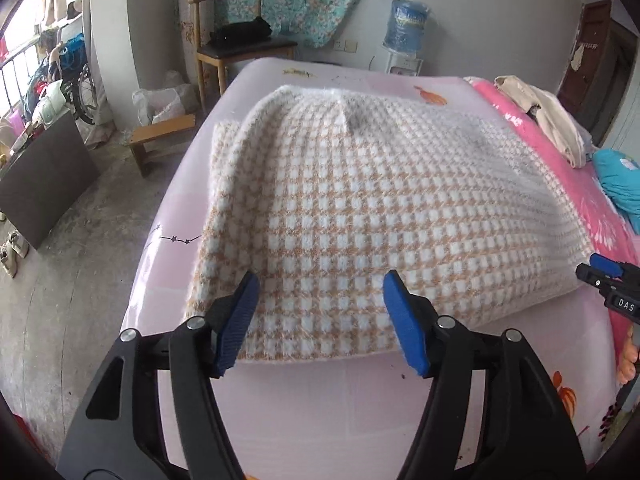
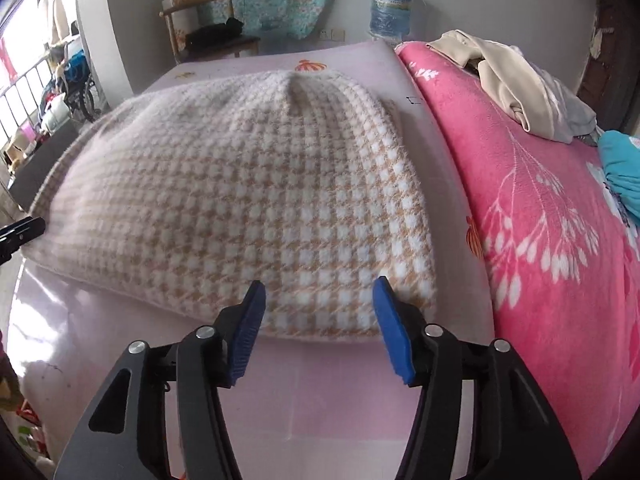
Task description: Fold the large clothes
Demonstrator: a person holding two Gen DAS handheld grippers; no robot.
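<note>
While both sets of jaws stand wide apart and hold nothing, the left gripper (image 1: 320, 300) hovers just over the near-left part of the sweater's hem, and the right gripper (image 2: 318, 304) hovers over the near-right part of the same hem, each with its blue pads on either side of a stretch of fabric without closing on it. Between them lies the sweater (image 1: 360, 208), a fuzzy knit in a white-and-tan houndstooth check, spread flat on the bed (image 1: 304, 408) with its near edge straight and its far end narrowing to a white neckline. Its surface looks smooth, with a small pucker below the collar and a soft white fringe of fibres along the edges. Its right side runs close to a pink floral blanket (image 2: 540, 216) that covers the right part of the bed; on that blanket, well beyond the sweater, sit a crumpled cream garment (image 2: 516, 80) and a teal cloth (image 2: 624, 176). As for containers, a blue water bottle (image 1: 408, 24) stands upturned on a dispenser against the far wall, wrapped in clear plastic; whether it holds water cannot be told. Left of it, a wooden chair (image 1: 236, 48) carries a dark bundle on its seat, and pale plastic bags (image 1: 164, 104) lie on the floor beside a low wooden stool (image 1: 160, 140).
</note>
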